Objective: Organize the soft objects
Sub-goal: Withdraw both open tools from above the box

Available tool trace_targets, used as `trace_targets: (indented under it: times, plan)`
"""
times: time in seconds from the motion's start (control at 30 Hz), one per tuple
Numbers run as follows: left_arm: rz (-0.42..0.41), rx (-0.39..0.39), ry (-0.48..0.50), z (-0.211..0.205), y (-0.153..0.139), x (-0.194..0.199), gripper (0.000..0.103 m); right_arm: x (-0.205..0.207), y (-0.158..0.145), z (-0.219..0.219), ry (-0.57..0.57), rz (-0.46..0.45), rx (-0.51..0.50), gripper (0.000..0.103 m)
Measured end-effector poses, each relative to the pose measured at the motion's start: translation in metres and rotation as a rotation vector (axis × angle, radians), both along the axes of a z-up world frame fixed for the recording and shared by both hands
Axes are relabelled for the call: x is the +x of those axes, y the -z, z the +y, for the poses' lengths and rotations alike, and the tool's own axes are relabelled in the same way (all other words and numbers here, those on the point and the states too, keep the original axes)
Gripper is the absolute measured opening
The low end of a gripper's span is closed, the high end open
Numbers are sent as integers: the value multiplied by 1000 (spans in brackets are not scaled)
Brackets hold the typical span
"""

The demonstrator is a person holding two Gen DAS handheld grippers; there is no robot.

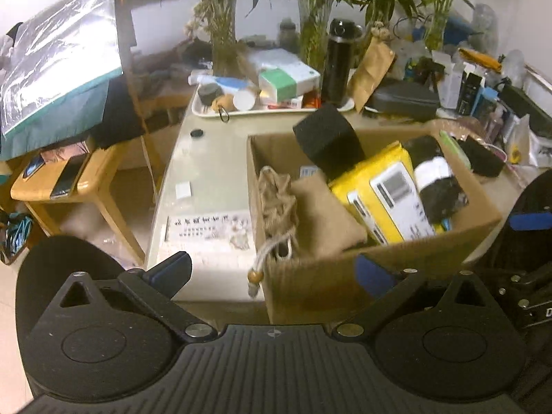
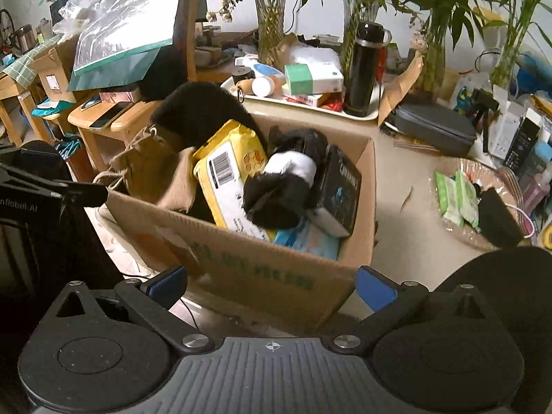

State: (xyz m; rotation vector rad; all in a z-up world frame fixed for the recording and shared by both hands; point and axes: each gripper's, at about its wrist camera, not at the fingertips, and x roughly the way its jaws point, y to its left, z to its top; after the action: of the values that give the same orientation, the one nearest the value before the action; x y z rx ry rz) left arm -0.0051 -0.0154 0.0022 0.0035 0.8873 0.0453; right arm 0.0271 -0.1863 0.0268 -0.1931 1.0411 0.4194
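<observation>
A: Left gripper up close, jaws spread wide, nothing between them, right at the cardboard box's near wall.

B: Right gripper likewise: wide, empty, over the near rim.

A: Inside the box: burlap pouch, yellow wipes pack, black-and-white sock roll.

B: Black foam block leans at the far edge. Behind, a cluttered white tray.
</observation>
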Motion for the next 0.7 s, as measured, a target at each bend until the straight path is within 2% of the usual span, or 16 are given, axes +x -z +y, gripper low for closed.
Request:
trace_targets:
  times: [0.33, 0.57, 0.7]
  plan:
    - [31, -16, -20, 0, 5, -4, 103, 1, 6, 1, 31, 15, 1, 103]
    - [50, -65, -10, -1, 8, -2, 103, 3, 9, 0, 38, 12, 1, 103]
    - [67, -119, -2, -2, 10, -1, 103, 4, 9, -1, 44, 11, 5, 103]
